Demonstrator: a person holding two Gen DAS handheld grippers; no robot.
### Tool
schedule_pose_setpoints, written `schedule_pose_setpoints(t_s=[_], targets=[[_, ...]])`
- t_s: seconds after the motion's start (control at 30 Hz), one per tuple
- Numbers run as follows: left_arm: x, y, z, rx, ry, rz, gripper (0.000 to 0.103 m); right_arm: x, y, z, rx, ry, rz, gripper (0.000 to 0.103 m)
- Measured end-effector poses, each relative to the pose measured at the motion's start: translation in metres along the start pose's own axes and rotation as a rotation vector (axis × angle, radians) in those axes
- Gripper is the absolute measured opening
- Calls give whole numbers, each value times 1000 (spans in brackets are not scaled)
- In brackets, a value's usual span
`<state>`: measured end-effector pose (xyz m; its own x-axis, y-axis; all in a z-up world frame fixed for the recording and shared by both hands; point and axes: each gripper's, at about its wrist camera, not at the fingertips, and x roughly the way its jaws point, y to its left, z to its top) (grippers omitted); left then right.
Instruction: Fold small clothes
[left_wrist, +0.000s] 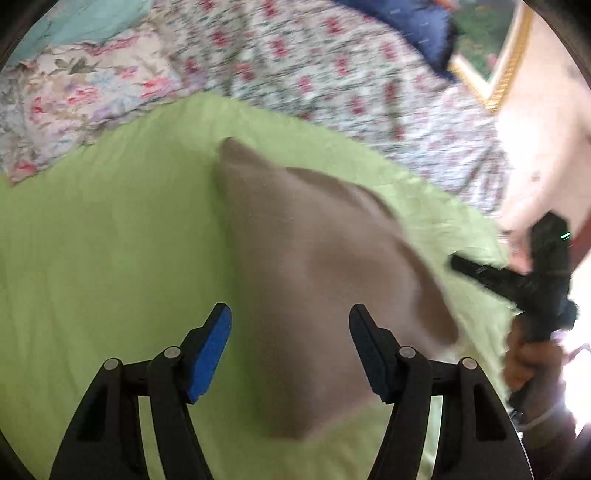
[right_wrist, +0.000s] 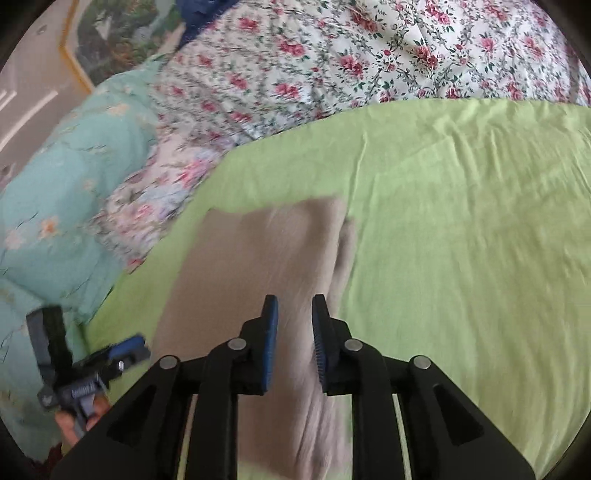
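a taupe garment (left_wrist: 314, 266) lies on the green sheet (left_wrist: 110, 240) spread over the bed, near the sheet's far edge where the rose-print quilt (left_wrist: 332, 74) begins. in the right wrist view the garment (right_wrist: 266, 258) looks like a rough rectangle with a second layer showing along its right side; both views are blurred, so its exact folds cannot be told.

the left tongs (left_wrist: 290, 350) hang over the near part of the garment, jaws spread wide with nothing between them. the right tongs (right_wrist: 294, 339) are above the garment's near end, jaws parted by a narrow gap with cloth seen below; whether they touch the cloth cannot be told.

a teal floral pillow (right_wrist: 74, 184) lies beyond the sheet's left edge. a gold-framed picture (right_wrist: 110, 40) stands behind the bed.
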<state>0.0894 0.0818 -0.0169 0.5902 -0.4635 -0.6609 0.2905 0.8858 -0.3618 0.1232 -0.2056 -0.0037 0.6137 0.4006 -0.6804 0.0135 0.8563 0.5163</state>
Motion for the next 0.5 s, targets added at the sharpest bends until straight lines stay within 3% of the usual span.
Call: schedule_pose_setpoints(t_s=[0.1, 0.2, 0.3, 0.4, 0.5], targets=[[-7, -20, -14, 68, -12, -74, 66, -5, 17, -26, -30, 28, 64, 20], [0, -36, -23, 123, 15, -81, 63, 6, 26, -42, -55, 80, 73, 20], [11, -35, -32, 110, 60, -109, 61, 18, 20, -50, -42, 113, 29, 20], [23, -31, -43, 103, 105, -133, 61, 25, 0, -56, -26, 123, -97, 20], [38, -23, -59, 78, 149, -108, 57, 29, -20, -60, 18, 119, -103, 12]])
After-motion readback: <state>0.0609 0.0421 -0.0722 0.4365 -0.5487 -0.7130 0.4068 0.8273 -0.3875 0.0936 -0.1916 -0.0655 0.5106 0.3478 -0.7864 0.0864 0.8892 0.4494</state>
